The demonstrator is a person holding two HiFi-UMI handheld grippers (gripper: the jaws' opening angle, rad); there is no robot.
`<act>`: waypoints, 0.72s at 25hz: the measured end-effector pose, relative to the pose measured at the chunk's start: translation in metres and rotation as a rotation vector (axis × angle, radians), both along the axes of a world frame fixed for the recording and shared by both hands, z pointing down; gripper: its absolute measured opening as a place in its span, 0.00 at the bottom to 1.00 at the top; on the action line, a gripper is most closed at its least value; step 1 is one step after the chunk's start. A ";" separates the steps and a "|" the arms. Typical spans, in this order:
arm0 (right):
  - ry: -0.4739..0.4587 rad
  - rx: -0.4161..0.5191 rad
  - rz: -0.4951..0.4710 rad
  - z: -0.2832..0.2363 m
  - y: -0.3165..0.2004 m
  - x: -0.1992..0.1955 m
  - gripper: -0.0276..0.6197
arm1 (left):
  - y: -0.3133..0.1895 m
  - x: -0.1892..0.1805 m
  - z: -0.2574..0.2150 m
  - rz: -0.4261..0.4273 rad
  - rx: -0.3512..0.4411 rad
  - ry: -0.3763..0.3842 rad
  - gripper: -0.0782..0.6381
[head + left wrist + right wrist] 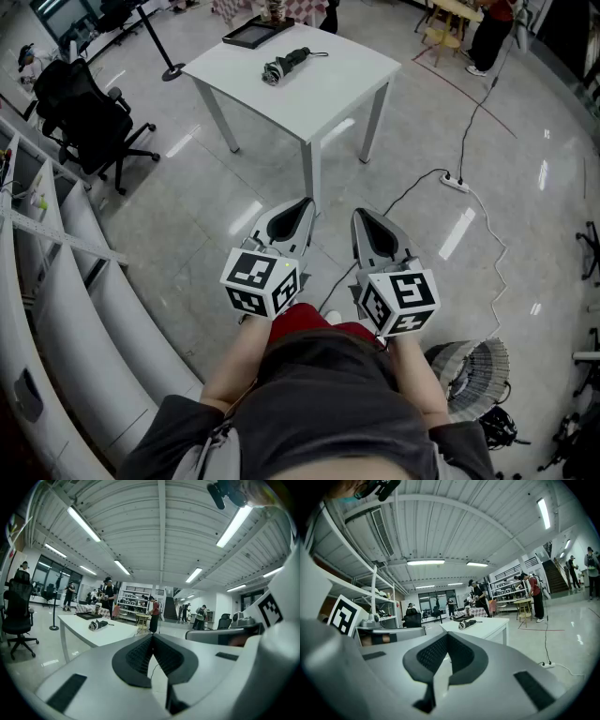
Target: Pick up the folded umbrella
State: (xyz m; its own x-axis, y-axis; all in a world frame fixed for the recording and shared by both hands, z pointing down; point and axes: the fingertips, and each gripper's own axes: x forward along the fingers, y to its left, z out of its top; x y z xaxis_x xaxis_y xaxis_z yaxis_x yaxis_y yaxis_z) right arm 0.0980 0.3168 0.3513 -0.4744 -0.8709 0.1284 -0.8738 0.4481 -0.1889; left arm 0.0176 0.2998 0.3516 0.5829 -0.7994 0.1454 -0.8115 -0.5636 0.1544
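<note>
While the folded umbrella (286, 64) lies on the white table (328, 94), well away from the person, the left gripper (300, 206) and right gripper (362, 216) are both closed tight on nothing. The umbrella looks light and a bit squishy, so its fat middle seems best to grab.

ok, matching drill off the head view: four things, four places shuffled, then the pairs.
Things:
1 folded umbrella
2 black tray
3 office chair
4 power strip

Places:
A on the floor, right of the table
B far corner of the tabletop
C on the floor, left of the table
D about the middle of the tabletop

Pairs: 1-D, 2-B, 3-C, 4-A
</note>
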 end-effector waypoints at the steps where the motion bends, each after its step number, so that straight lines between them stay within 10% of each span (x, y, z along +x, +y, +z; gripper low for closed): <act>1: 0.000 -0.001 -0.001 0.001 0.000 0.000 0.07 | 0.000 0.000 0.000 -0.002 -0.001 0.000 0.13; 18: -0.008 -0.064 0.052 0.027 -0.019 0.035 0.07 | -0.018 0.010 0.018 -0.018 -0.044 -0.003 0.13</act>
